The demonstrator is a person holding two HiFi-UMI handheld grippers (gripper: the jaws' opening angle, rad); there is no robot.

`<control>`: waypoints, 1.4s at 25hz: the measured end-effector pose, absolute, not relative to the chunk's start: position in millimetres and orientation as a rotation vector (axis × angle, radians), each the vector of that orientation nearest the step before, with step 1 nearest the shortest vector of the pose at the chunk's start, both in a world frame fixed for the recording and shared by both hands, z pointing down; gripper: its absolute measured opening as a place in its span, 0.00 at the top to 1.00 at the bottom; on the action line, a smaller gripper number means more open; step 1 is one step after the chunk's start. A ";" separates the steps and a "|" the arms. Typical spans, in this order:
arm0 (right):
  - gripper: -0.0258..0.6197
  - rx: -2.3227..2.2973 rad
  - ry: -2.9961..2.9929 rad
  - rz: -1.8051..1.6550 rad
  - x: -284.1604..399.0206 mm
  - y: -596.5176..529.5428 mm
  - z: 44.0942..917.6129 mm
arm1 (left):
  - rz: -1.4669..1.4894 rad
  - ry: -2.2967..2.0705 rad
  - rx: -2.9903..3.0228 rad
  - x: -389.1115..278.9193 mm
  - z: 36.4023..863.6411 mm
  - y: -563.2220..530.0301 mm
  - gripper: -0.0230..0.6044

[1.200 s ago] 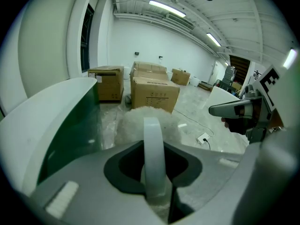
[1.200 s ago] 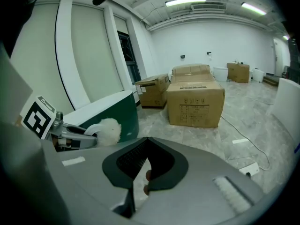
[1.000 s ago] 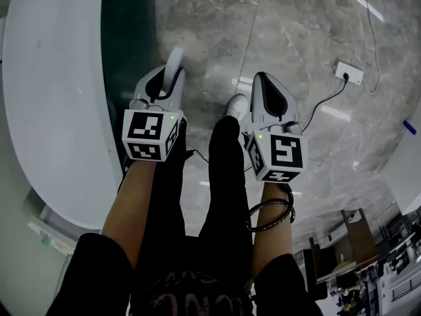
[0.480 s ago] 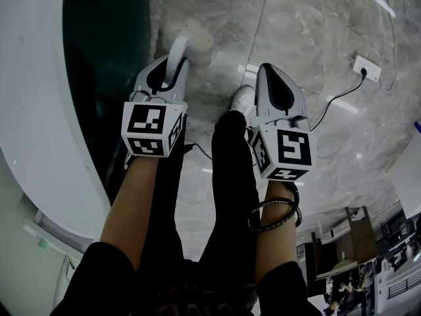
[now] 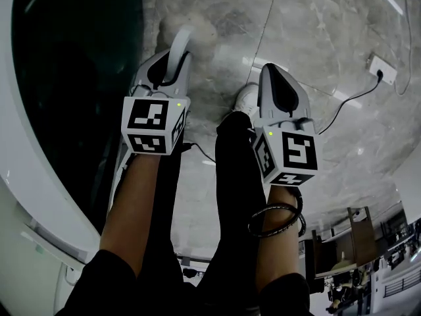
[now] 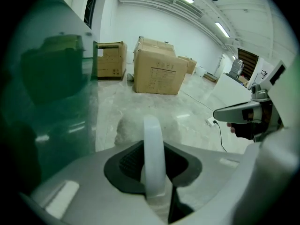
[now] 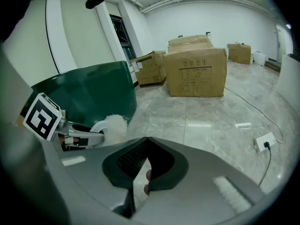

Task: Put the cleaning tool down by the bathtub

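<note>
Cleaning tool (image 6: 153, 137) in left gripper (image 6: 154, 167); print on cardboard boxes (image 6: 157, 68) illegible

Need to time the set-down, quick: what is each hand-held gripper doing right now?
Left hand-held gripper: shut on the white handle of the cleaning tool.
Right hand-held gripper: shut, nothing held.

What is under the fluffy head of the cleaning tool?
Marble floor lies under the cleaning tool's fluffy head, beside the green bathtub wall. The head covers the spot beneath, so contact cannot be told.
</note>
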State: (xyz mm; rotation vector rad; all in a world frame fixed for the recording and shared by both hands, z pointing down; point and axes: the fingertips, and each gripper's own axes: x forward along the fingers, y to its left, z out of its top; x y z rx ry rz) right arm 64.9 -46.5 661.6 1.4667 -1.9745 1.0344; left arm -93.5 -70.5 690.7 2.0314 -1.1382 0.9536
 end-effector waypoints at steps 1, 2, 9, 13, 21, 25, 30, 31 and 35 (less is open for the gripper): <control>0.92 1.464 -1.970 1.042 64.6 -45.0 668.7 | 0.957 -1.137 2.029 -93.8 697.9 -70.3 0.84; 0.92 1.465 -1.966 1.052 64.1 -43.4 675.6 | 0.959 -1.136 2.026 -94.3 704.9 -70.1 0.84; 0.92 1.450 -1.935 1.099 57.9 -27.0 720.5 | 0.967 -1.138 2.003 -99.9 749.1 -62.7 0.84; 0.92 1.432 -1.925 1.110 52.6 -22.3 739.9 | 0.973 -1.132 1.986 -103.9 769.4 -54.4 0.84; 0.92 1.395 -1.921 1.131 39.2 -12.7 777.7 | 0.989 -1.122 1.957 -115.1 808.9 -40.1 0.84; 0.92 1.379 -1.904 1.139 36.0 -2.1 795.1 | 0.990 -1.114 1.958 -116.5 825.6 -33.5 0.84; 0.92 1.357 -1.880 1.154 35.0 6.9 816.0 | 0.990 -1.113 1.942 -116.6 846.8 -25.3 0.84; 0.92 1.350 -1.878 1.154 34.4 8.4 819.6 | 0.990 -1.113 1.940 -117.1 850.6 -23.0 0.84; 0.92 1.362 -1.866 1.176 33.9 9.6 833.9 | 0.995 -1.109 1.935 -118.6 864.1 -16.4 0.84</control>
